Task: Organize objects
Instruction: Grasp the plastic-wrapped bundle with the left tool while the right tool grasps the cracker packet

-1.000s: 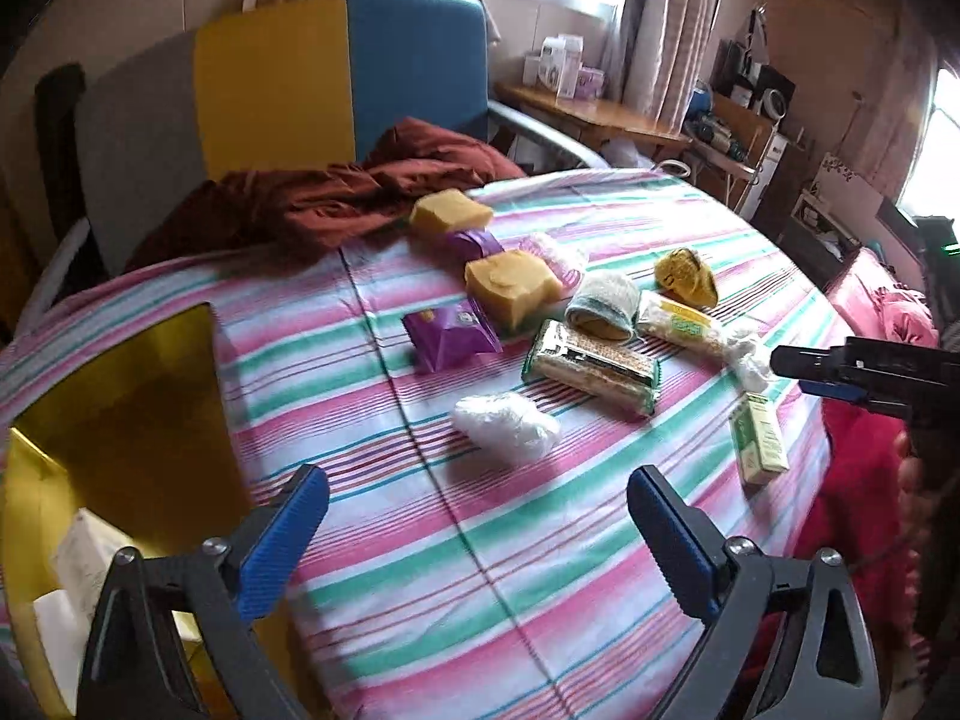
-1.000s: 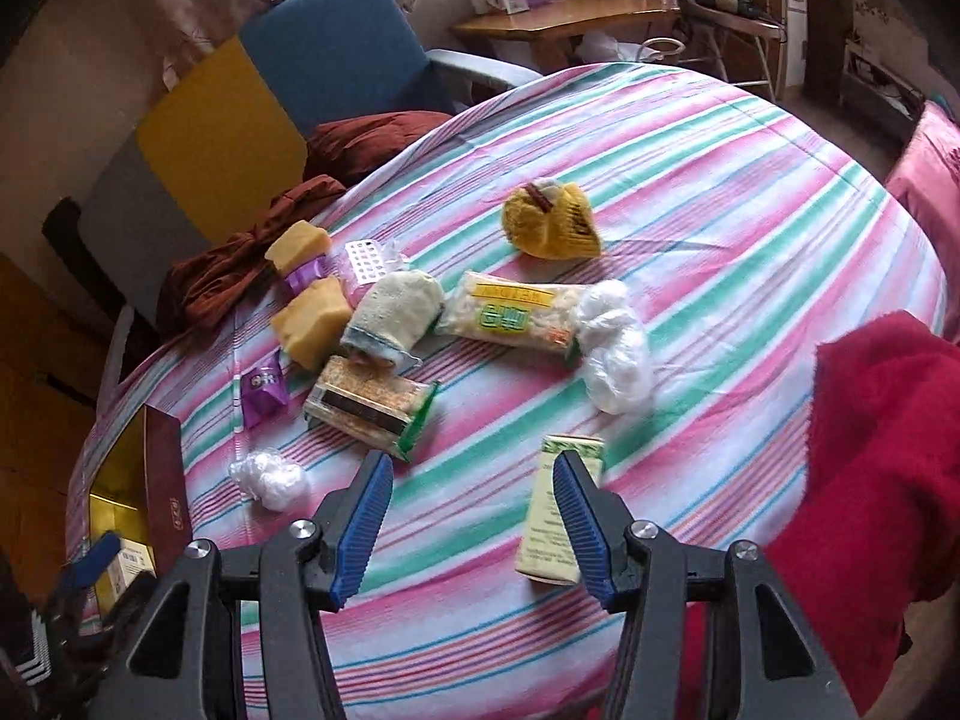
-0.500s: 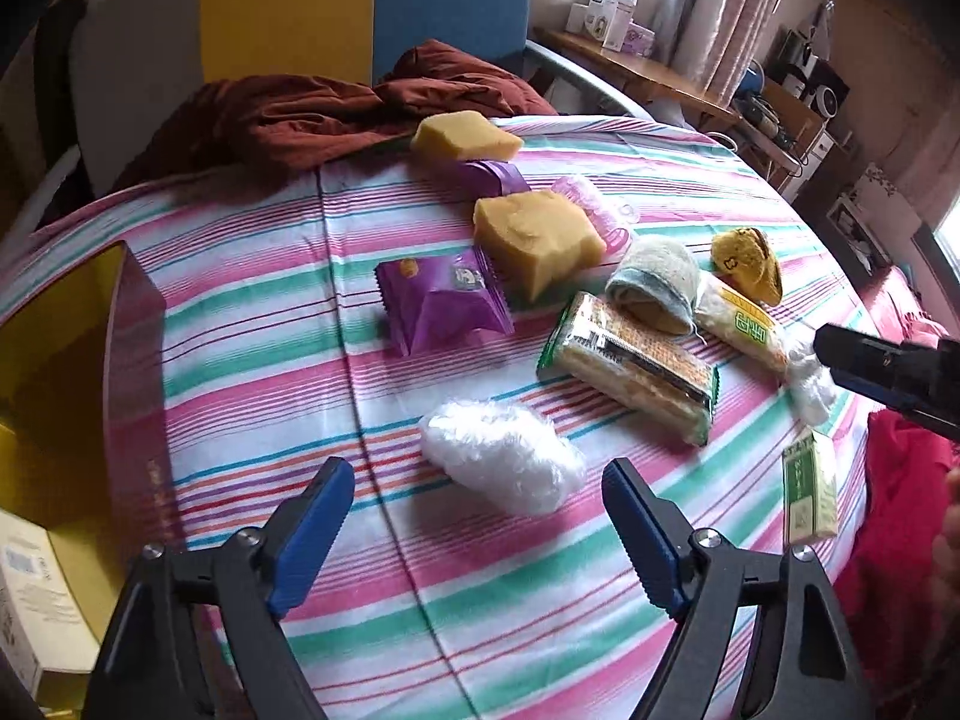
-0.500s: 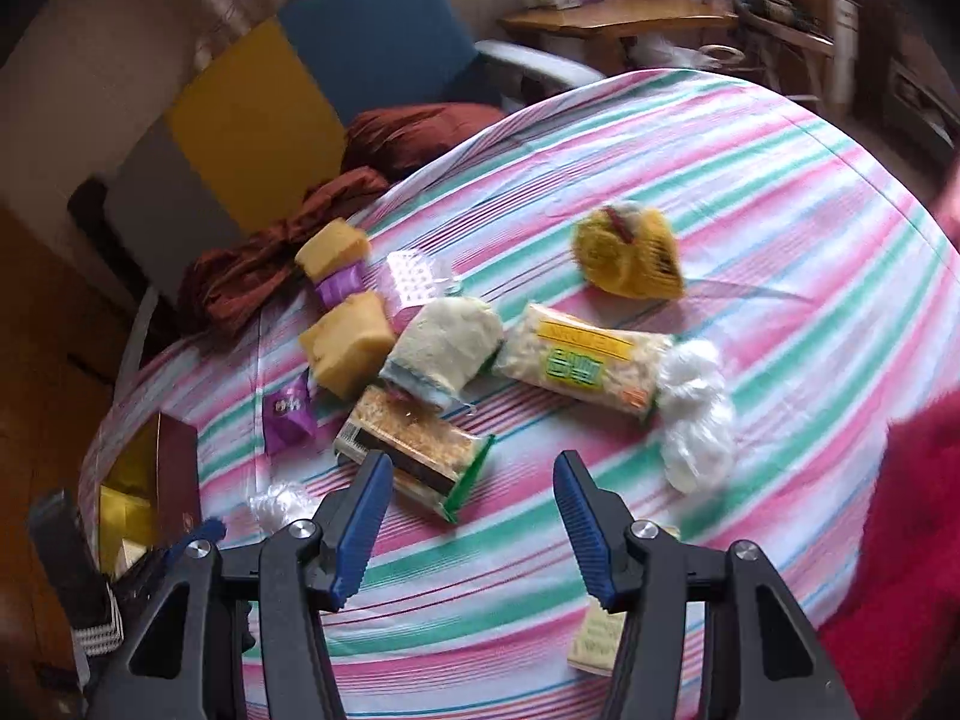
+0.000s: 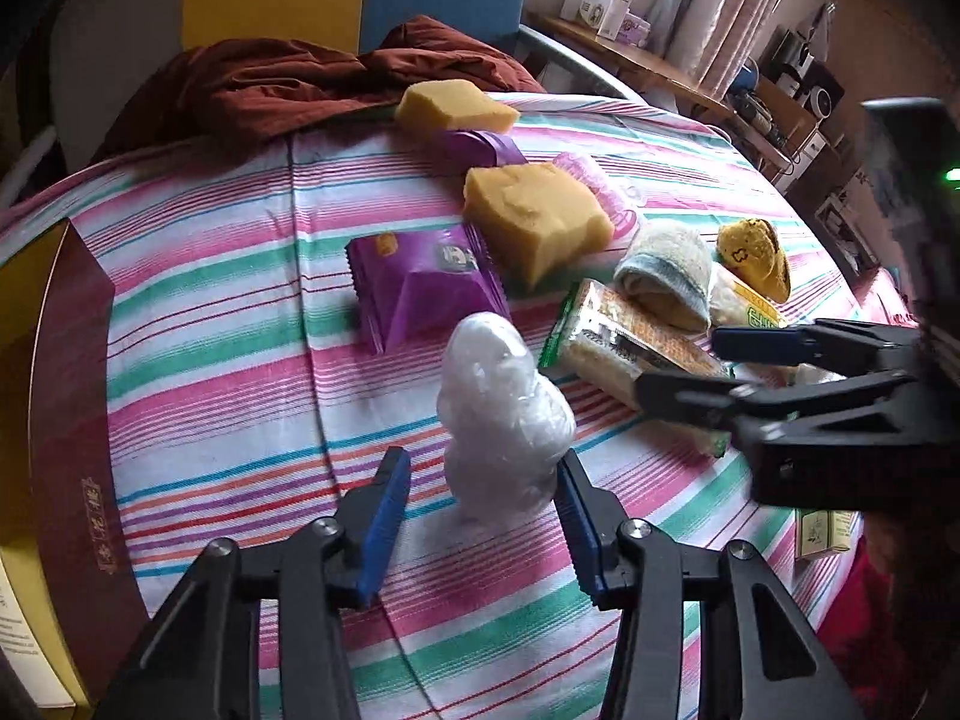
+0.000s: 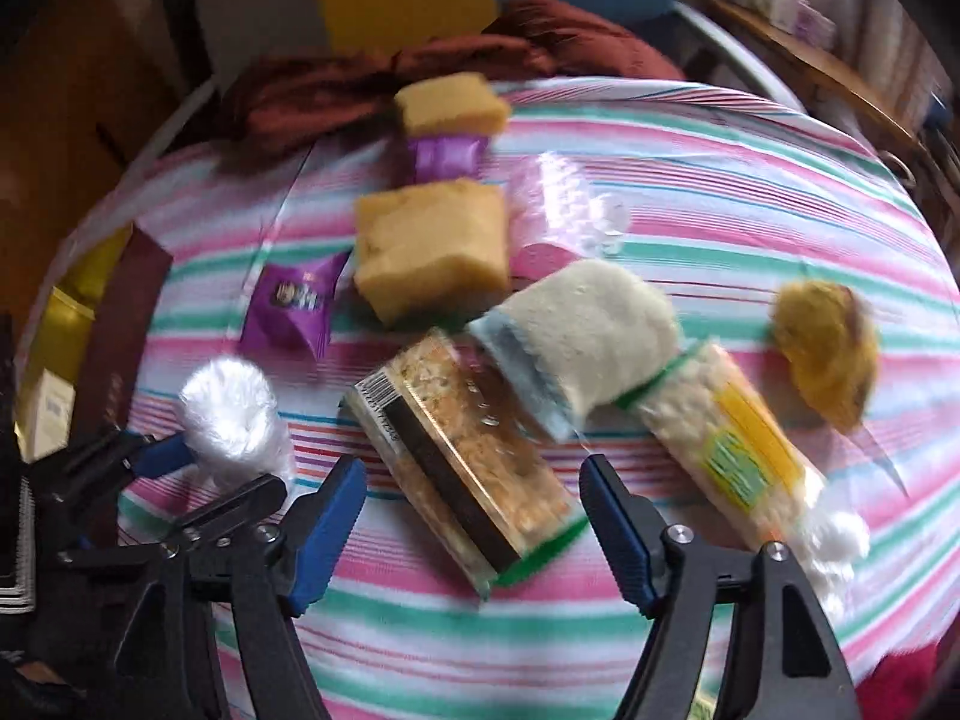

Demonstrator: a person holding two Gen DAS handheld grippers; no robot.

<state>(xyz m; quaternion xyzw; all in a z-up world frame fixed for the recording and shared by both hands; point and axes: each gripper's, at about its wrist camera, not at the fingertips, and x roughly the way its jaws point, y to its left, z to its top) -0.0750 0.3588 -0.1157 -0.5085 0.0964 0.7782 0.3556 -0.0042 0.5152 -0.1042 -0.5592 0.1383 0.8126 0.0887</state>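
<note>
While the left gripper (image 5: 483, 492) is being closed, a crumpled white plastic bag (image 5: 503, 414) on the striped tablecloth (image 5: 210, 360) is being bracketed, pads apparently not yet pressing. The right gripper (image 6: 474, 504) is being spread over the cracker packet (image 6: 468, 450), nothing pinched.

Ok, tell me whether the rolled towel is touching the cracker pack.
Touching. The right wrist view shows the rolled towel with its blue end overlapping the cracker pack, no gap between them.
</note>
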